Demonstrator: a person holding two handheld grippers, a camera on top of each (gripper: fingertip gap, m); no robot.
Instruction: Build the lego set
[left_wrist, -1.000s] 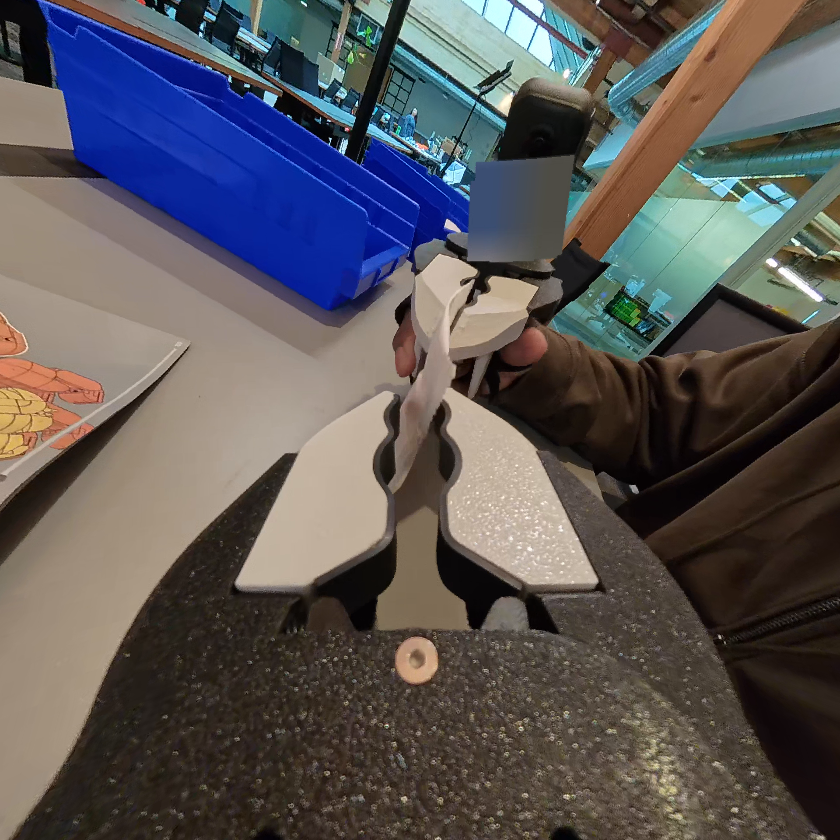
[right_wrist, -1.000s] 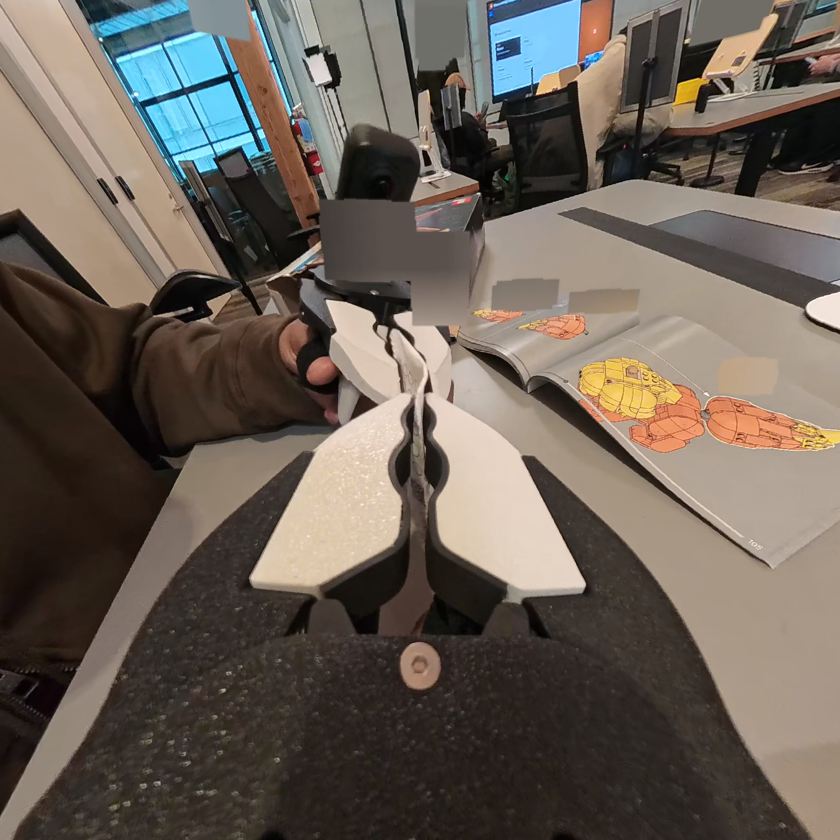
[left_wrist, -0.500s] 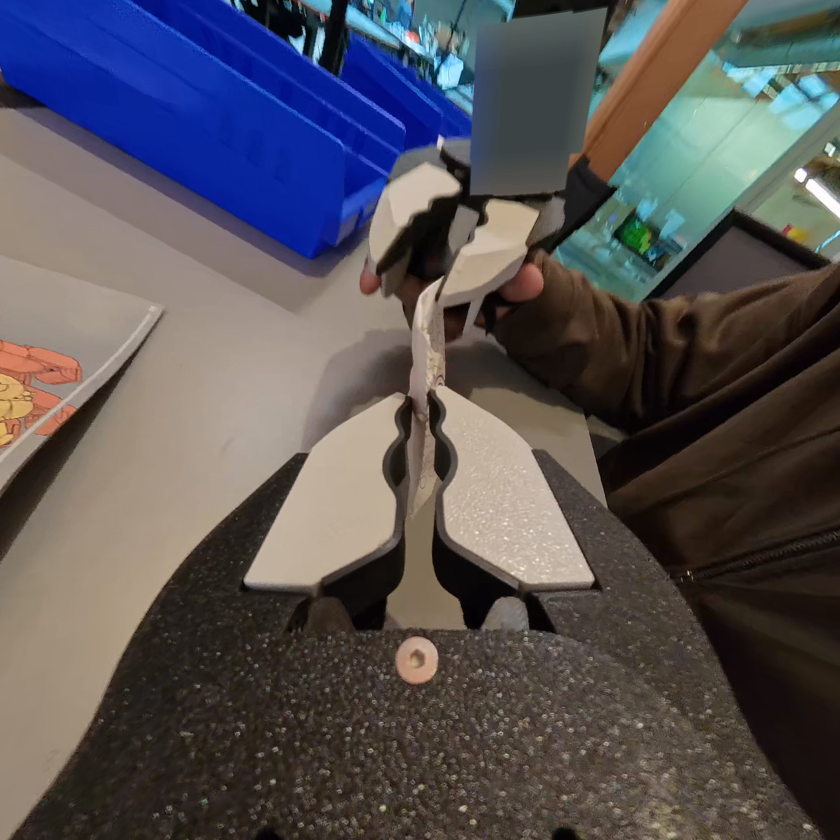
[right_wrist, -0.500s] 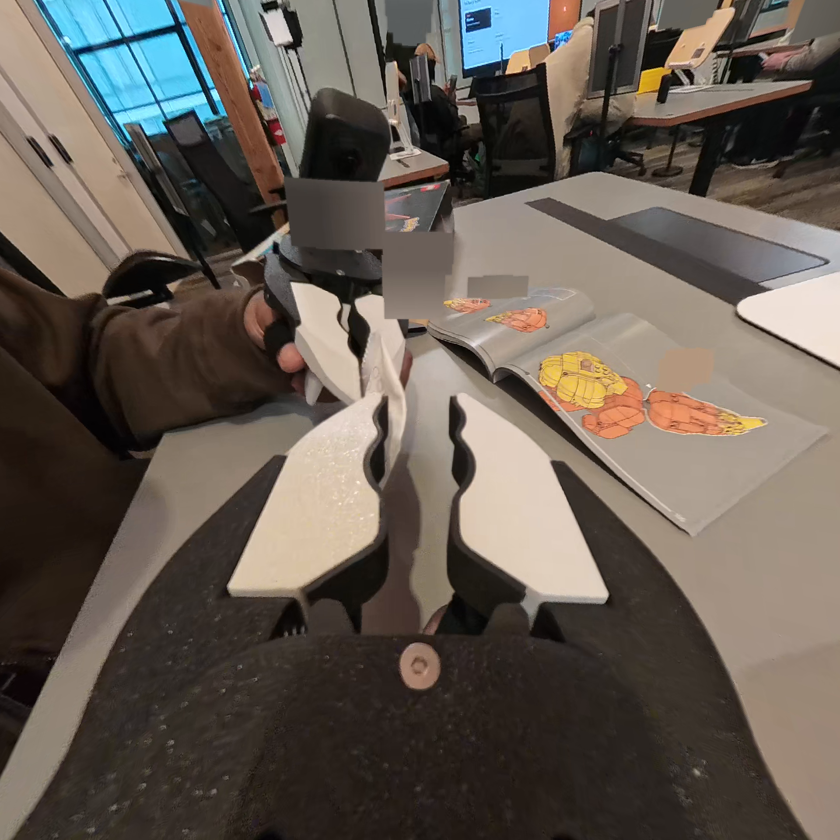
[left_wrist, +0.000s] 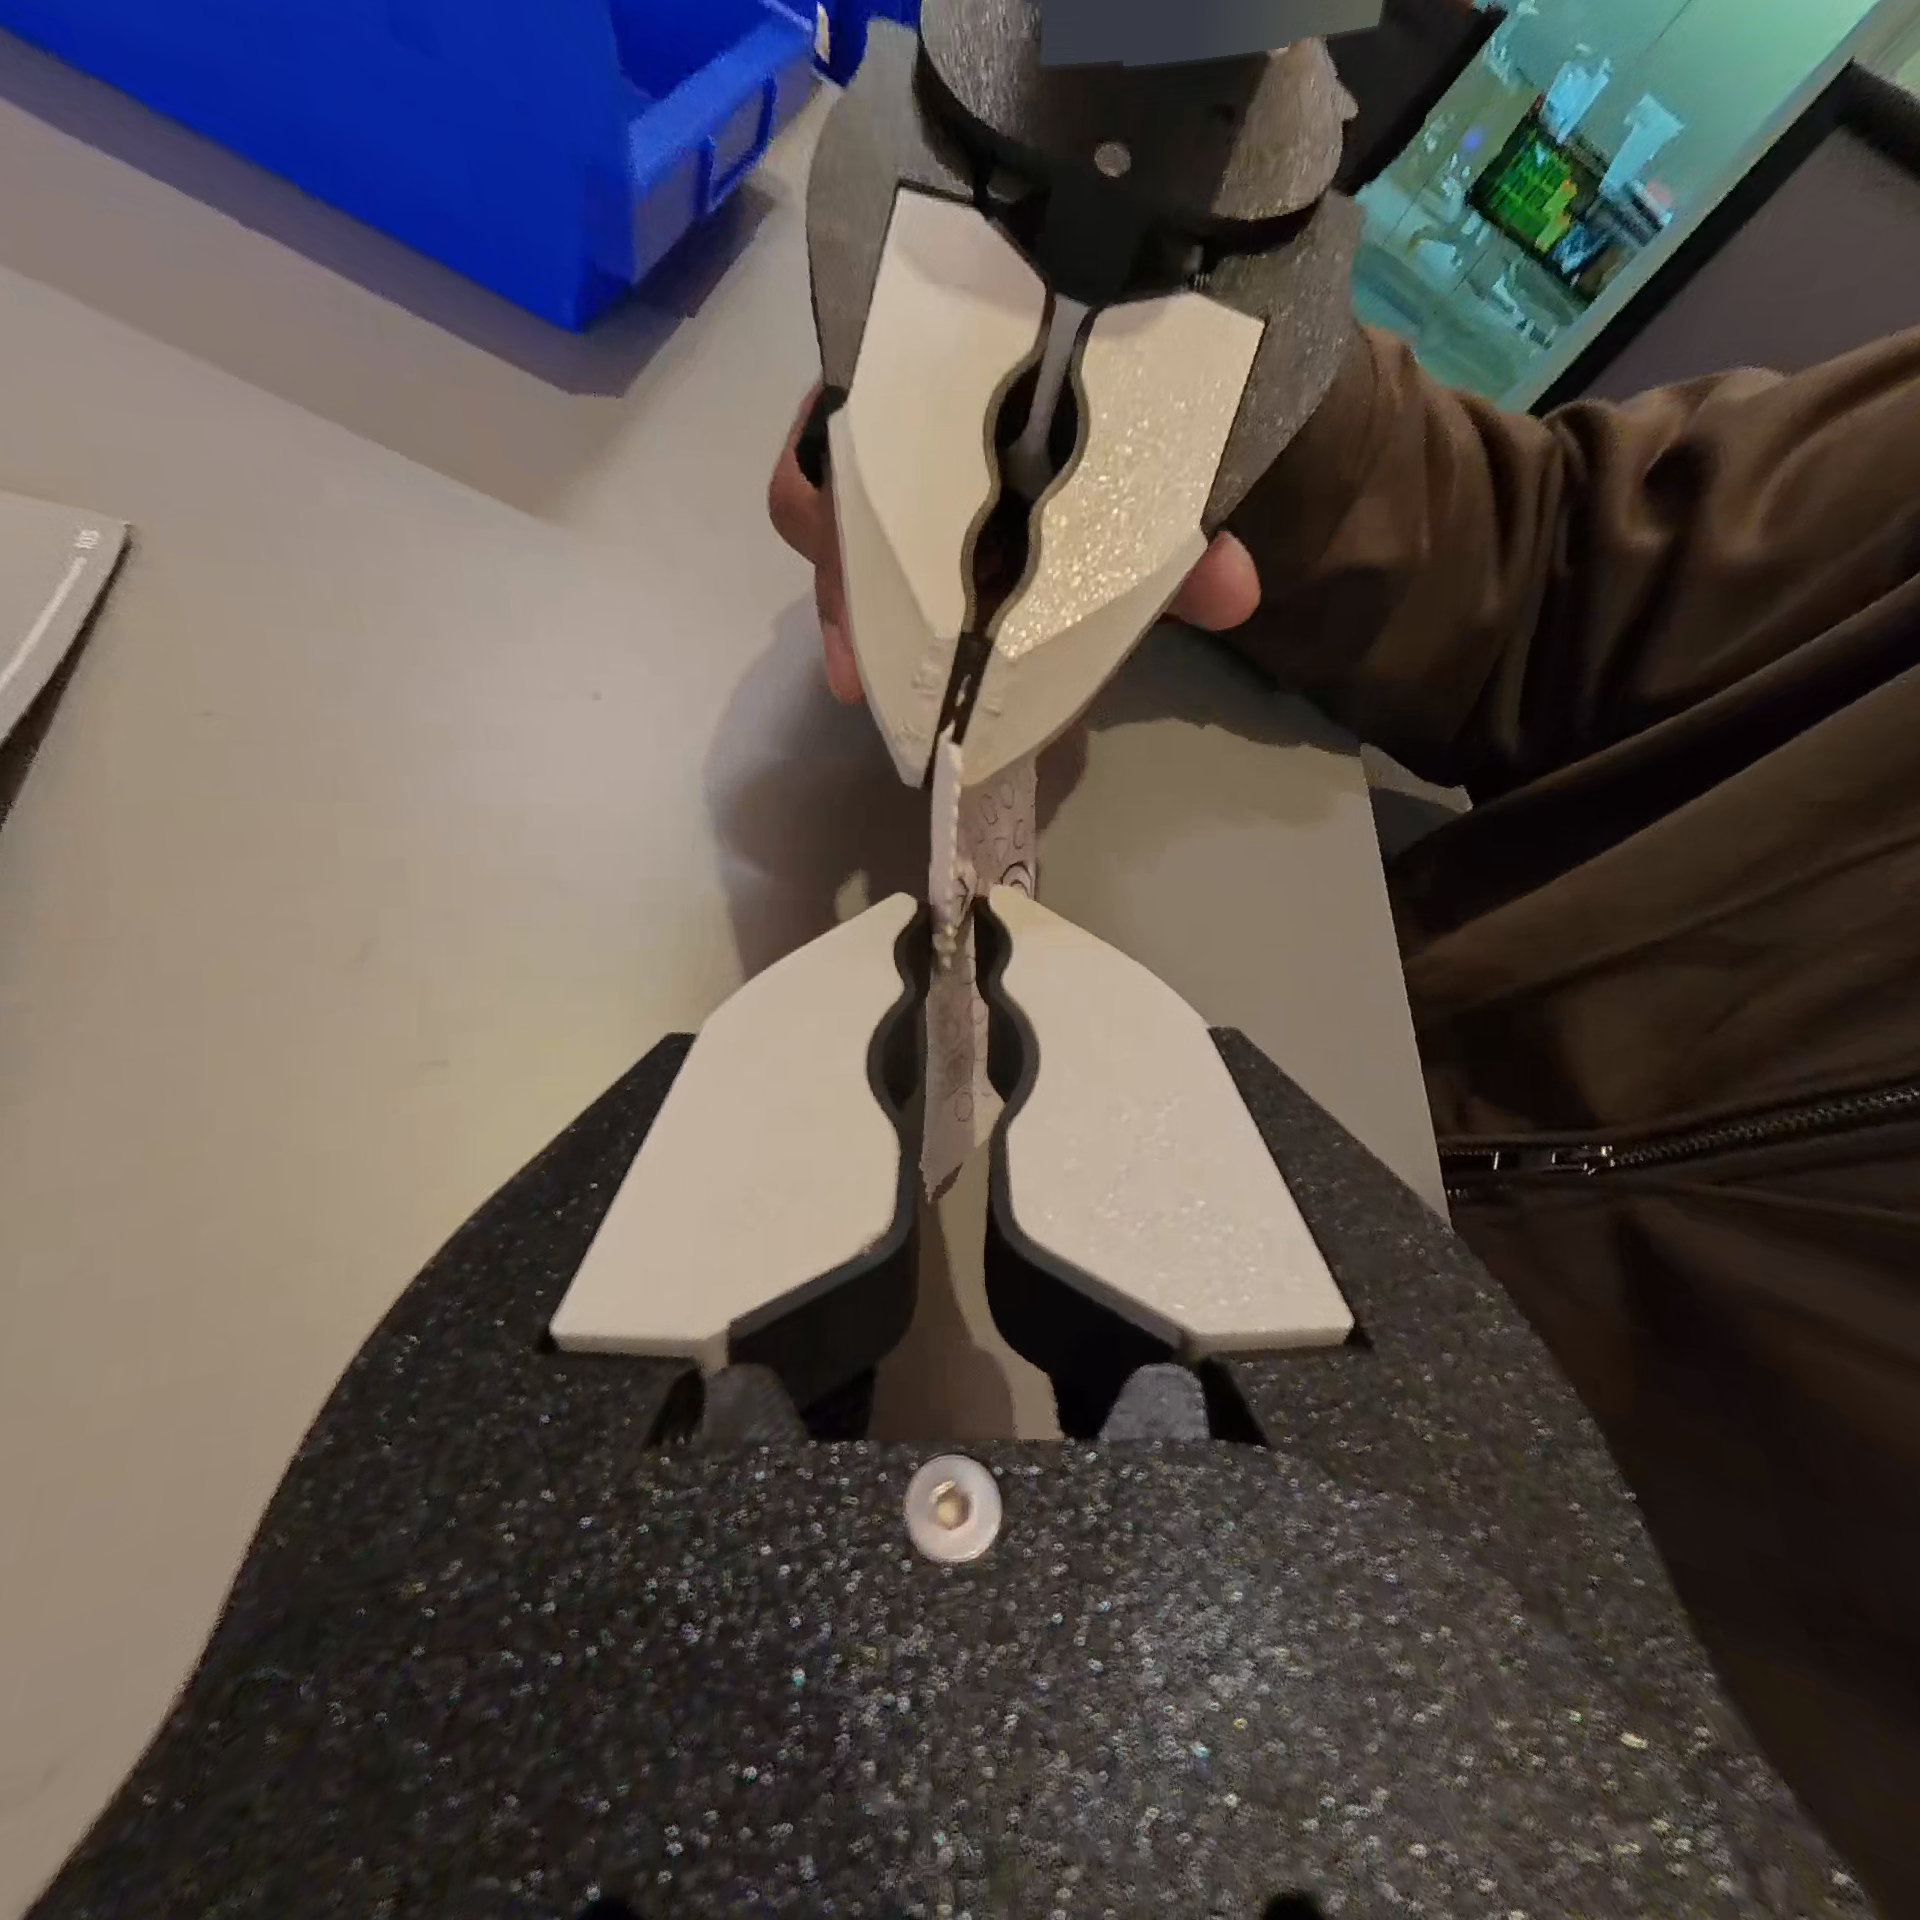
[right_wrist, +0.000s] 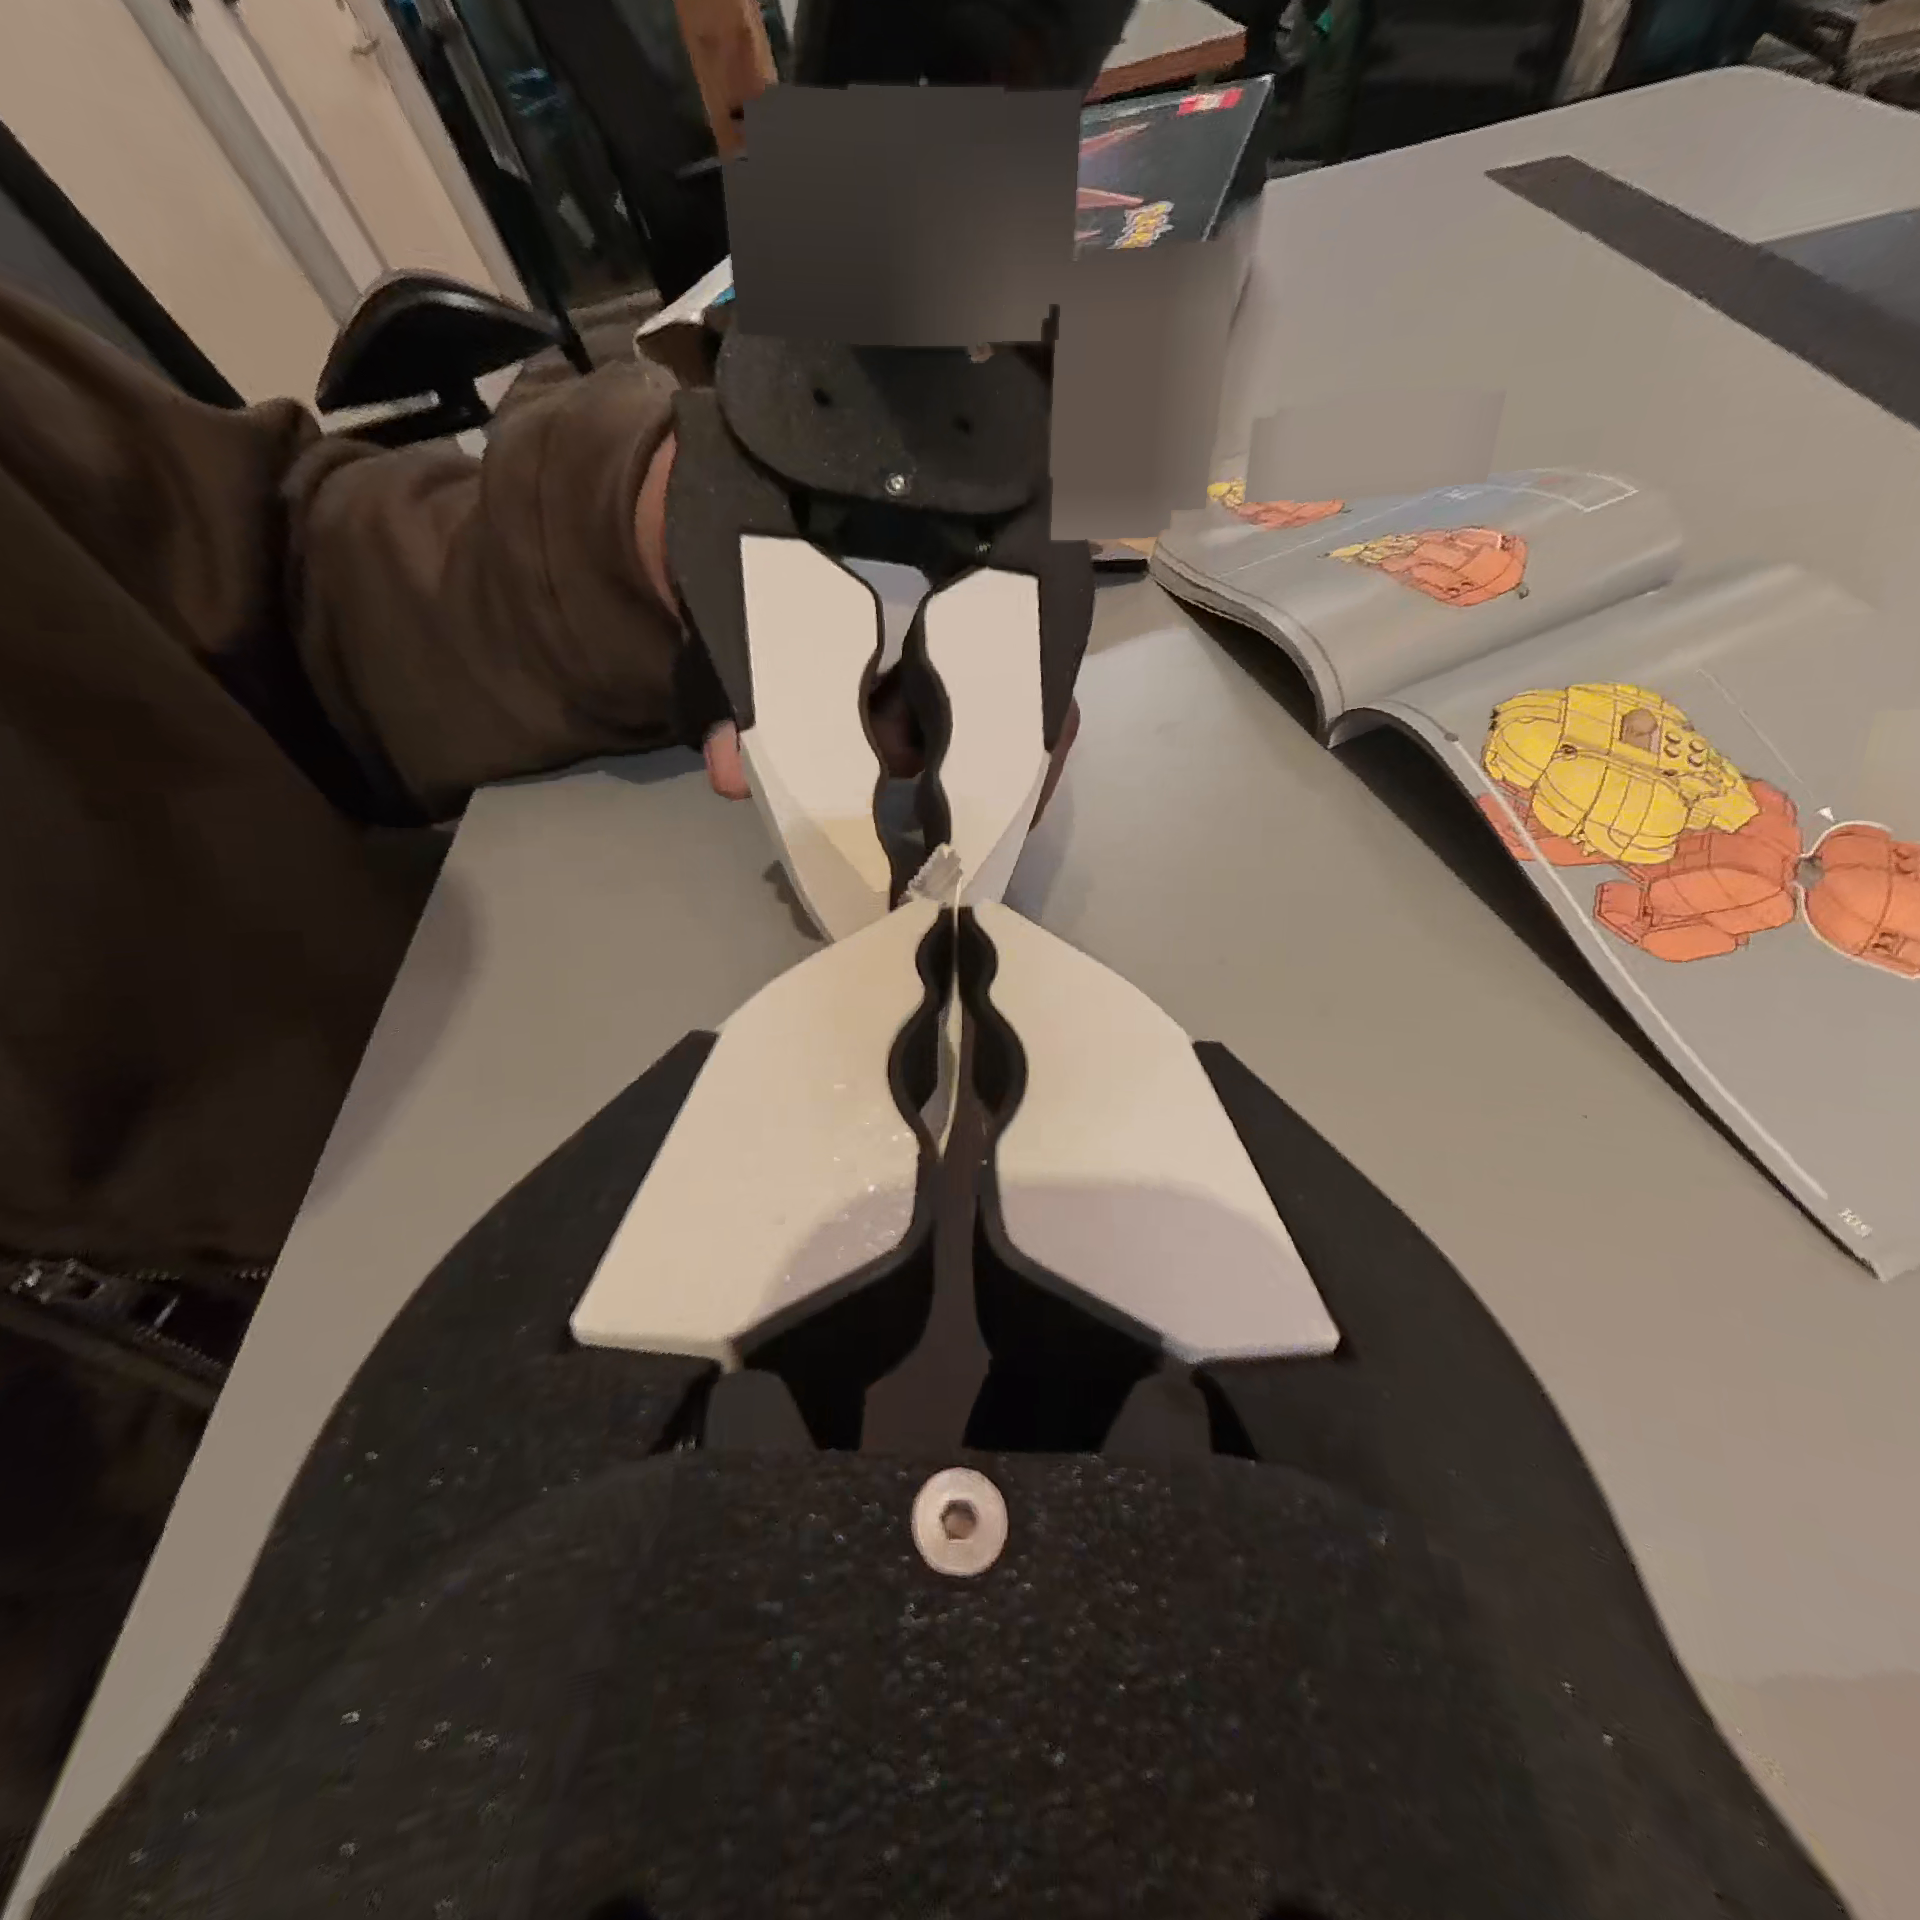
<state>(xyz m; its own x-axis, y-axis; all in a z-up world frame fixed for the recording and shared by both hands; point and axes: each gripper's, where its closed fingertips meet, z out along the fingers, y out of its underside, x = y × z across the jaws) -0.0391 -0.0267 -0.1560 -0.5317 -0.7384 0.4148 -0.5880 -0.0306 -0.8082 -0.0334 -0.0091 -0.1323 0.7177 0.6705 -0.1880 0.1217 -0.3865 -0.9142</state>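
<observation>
my left gripper (left_wrist: 951, 914) and right gripper (left_wrist: 951, 743) both pinch the paper parts bag (left_wrist: 954, 1049); uneven pulling beside the instruction booklet (right_wrist: 1621, 790) could scatter pieces.

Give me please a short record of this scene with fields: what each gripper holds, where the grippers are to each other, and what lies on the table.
left gripper: shut on the white paper bag
right gripper: shut on the same bag, seen edge-on
relative position: tip to tip, facing each other, bag stretched between them above the table
bag state: thin, printed with small circles; contents cannot be told
instruction booklet: open, flat on the table
blue bin: on the table, far side
</observation>
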